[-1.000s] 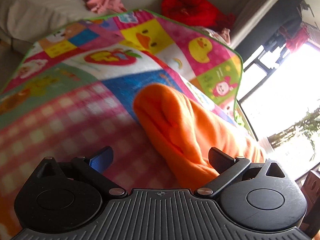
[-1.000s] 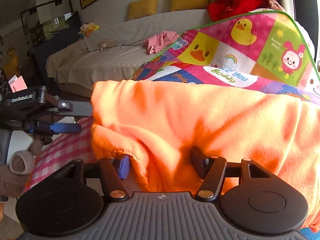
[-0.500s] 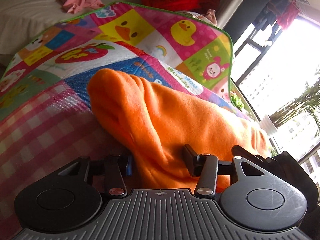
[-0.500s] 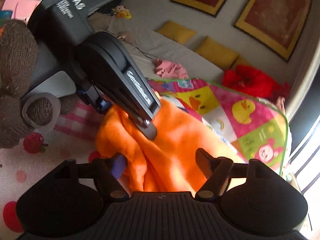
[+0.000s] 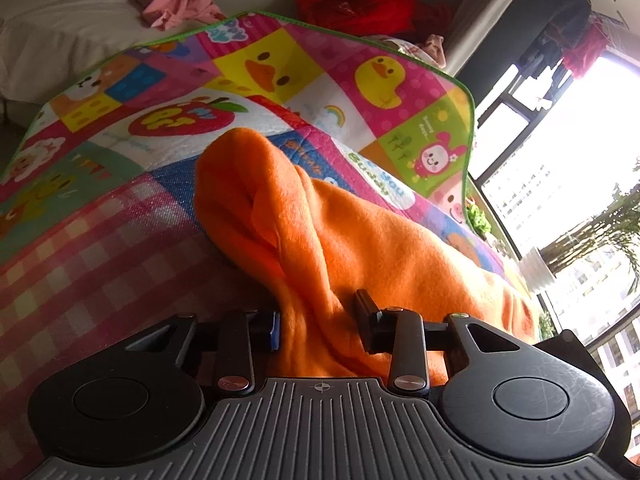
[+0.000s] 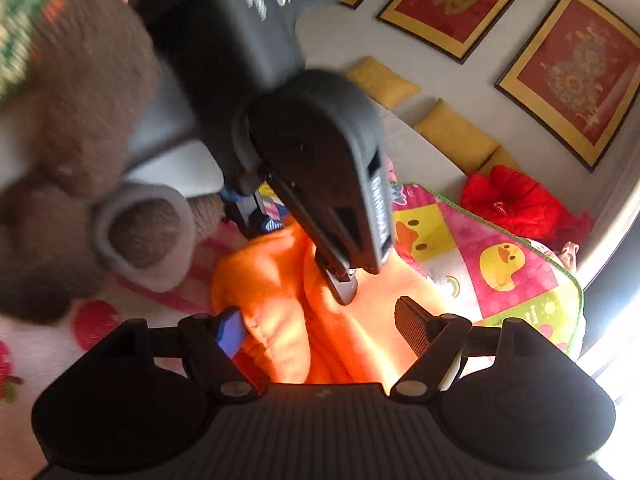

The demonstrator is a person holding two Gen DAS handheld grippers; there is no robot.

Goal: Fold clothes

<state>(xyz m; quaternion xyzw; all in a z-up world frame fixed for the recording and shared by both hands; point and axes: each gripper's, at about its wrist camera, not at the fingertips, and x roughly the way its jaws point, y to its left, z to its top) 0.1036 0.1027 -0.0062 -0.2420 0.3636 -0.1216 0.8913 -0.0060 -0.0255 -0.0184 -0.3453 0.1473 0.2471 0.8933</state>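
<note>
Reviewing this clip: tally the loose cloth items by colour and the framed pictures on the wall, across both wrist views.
Orange garment, on the play mat: 1
Pink cloth, on the sofa: 1
Red bundle, by the sofa corner: 1
Framed pictures on the wall: 2 in full, plus a corner of another at the top edge
Total: 5

orange fleece garment [image 5: 360, 248]: 1 | yellow cushions [image 6: 454, 136]: 3 | red gold-framed pictures [image 6: 576, 68]: 3 | patchwork cartoon play mat [image 5: 304, 64]: 1 | black grippers [image 6: 316, 330]: 2
</note>
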